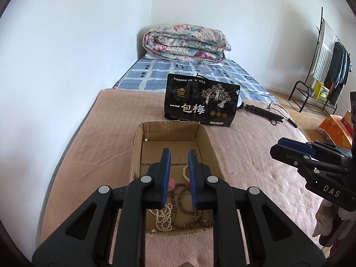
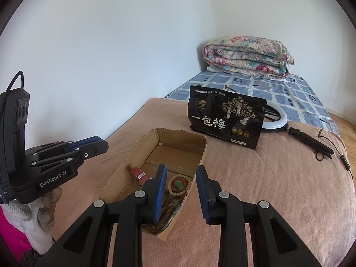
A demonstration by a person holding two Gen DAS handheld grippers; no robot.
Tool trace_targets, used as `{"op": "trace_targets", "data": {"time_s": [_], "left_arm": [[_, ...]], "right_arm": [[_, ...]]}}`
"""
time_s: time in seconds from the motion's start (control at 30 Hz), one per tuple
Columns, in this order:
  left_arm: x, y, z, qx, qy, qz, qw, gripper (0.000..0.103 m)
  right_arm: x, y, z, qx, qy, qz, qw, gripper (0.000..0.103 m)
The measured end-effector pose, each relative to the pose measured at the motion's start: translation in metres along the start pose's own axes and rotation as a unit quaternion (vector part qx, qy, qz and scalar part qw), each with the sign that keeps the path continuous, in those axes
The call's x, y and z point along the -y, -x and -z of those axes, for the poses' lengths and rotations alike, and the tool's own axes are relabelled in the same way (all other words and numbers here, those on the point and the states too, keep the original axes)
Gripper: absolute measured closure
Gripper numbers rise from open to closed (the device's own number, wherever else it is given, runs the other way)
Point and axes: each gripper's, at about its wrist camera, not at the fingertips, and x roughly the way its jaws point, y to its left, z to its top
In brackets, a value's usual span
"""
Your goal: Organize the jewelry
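An open cardboard box point(image 1: 210, 146) point(image 2: 201, 153) sits on the pink blanket. Inside lie a white pearl string point(image 1: 163, 219), brown wooden beads point(image 1: 184, 209) point(image 2: 165, 207), a cream bead bracelet with a green pendant point(image 2: 179, 184), a red watch strap point(image 2: 138, 173) and one loose pearl point(image 1: 145, 140) point(image 2: 159, 143). My left gripper point(image 1: 179, 155) hovers over the box, open and empty. My right gripper point(image 2: 180, 173) hovers over the box's right wall, open and empty. Each gripper shows in the other's view: the right point(image 1: 289, 148), the left point(image 2: 93, 143).
A black snack bag point(image 1: 200, 100) point(image 2: 227, 120) stands behind the box. A ring light on a stand with its cable point(image 2: 307, 142) lies right of it. A folded floral quilt point(image 1: 187, 42) is at the bed's far end. A clothes rack point(image 1: 322, 66) stands on the floor at right.
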Motion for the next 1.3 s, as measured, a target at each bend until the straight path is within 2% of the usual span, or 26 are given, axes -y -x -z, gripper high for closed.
{"op": "trace_targets", "data": {"time_s": [0.47,0.53,0.6,0.67,0.7,0.83,0.93,1.07,1.13,1.2,1.3], "left_arm": [[0.031,0.042,0.035,0.007,-0.033,-0.014,0.9993,0.088],[0.035,0.046,0.038,0.011,-0.038,-0.016,0.9991,0.073],[0.037,0.049,0.040,0.015,-0.039,-0.013,0.9990,0.069],[0.039,0.052,0.042,0.018,-0.039,-0.012,0.9990,0.068],[0.040,0.053,0.043,0.020,-0.039,-0.011,0.9990,0.067],[0.043,0.054,0.043,0.028,-0.039,-0.016,0.9987,0.049],[0.046,0.054,0.043,0.033,-0.042,-0.019,0.9984,0.040],[0.048,0.052,0.042,0.036,-0.041,-0.024,0.9982,0.033],[0.049,0.051,0.042,0.035,-0.042,-0.024,0.9982,0.029],[0.049,0.052,0.042,0.038,-0.042,-0.024,0.9981,0.024],[0.050,0.050,0.041,0.039,-0.044,-0.025,0.9979,0.023]], "right_arm": [[0.008,0.051,0.036,0.017,-0.002,0.017,1.000,0.073],[0.012,0.056,0.042,0.020,-0.005,0.022,1.000,0.073],[0.015,0.059,0.047,0.021,-0.009,0.027,0.999,0.070],[0.019,0.062,0.054,0.023,-0.013,0.036,0.999,0.057],[0.022,0.063,0.056,0.025,-0.014,0.041,0.999,0.054],[0.029,0.066,0.066,0.027,-0.021,0.051,0.998,0.040],[0.032,0.067,0.067,0.028,-0.013,0.067,0.997,0.022],[0.036,0.069,0.068,0.035,-0.009,0.083,0.996,0.007],[0.037,0.070,0.069,0.040,-0.009,0.092,0.995,0.000],[0.039,0.070,0.069,0.044,-0.008,0.097,0.994,0.000],[0.042,0.067,0.069,0.041,-0.008,0.100,0.994,0.000]]}}
